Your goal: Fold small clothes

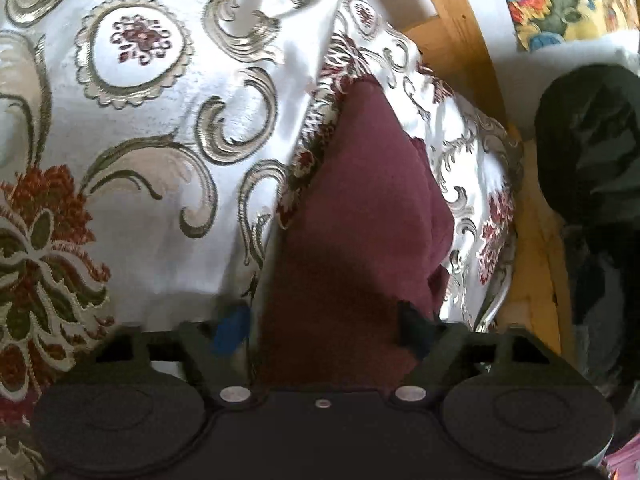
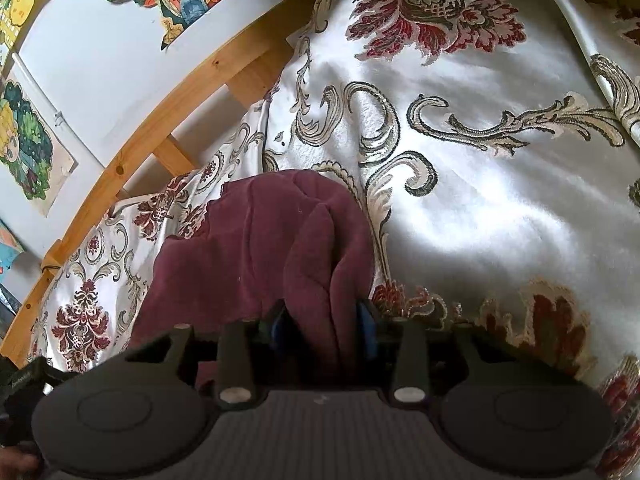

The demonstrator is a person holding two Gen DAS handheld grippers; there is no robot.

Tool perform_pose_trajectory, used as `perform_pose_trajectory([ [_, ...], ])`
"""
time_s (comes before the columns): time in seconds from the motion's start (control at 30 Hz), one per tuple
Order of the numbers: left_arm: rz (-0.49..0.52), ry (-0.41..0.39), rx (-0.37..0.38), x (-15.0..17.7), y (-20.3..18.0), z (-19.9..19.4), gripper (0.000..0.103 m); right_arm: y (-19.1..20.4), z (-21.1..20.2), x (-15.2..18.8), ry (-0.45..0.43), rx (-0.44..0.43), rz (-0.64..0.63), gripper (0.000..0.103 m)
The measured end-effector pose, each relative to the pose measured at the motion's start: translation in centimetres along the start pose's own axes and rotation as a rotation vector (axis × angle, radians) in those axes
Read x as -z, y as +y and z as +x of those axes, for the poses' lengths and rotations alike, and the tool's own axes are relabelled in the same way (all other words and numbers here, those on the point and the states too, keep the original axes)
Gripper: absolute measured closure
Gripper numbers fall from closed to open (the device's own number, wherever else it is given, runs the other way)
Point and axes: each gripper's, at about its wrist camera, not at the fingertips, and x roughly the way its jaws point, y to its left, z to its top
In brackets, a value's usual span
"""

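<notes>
Left wrist view: maroon garment (image 1: 360, 208) on patterned bedspread (image 1: 160, 200), running toward 12 o'clock between left gripper (image 1: 326, 330) pads, contact unclear. Right gripper (image 2: 326, 328) clamps bunched fold.

Daylight, fairly bright, uneven. Satin bedspread (image 2: 480, 184) throws strong sheen on right wrist view, highlights near blown out at centre right. Left wrist view softer, slightly blurred overall; bedspread pattern smeared toward left edge. Maroon garment (image 1: 360, 240) dark at near end, shadowed close to camera. Heavy fisheye bending: wooden bed rail (image 2: 160, 120) curves, corners vignetted black. Near gripper housings dim, low detail.
</notes>
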Motion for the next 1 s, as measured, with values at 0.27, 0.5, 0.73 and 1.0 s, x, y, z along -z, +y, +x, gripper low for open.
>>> perform_pose_trajectory([
  [0.27, 0.162, -0.041, -0.066, 0.8, -2.5, -0.9, 0.055, 0.6, -0.2, 0.2, -0.018, 0.0, -0.017, 0.071],
  [0.5, 0.44, -0.102, -0.126, 1.9, -6.2, -2.8, 0.063, 3.6, -2.3, 0.7, -0.119, -0.017, -0.158, 0.085],
  [0.73, 0.629, -0.207, -0.15, 2.5, -8.2, -6.0, 0.064, 8.2, -4.9, 2.2, -0.245, -0.062, -0.31, 0.087],
  [1.0, 0.614, -0.339, -0.18, 0.4, -7.3, -9.7, 0.065, 14.3, -2.9, 1.9, -0.327, -0.12, -0.405, 0.087],
])
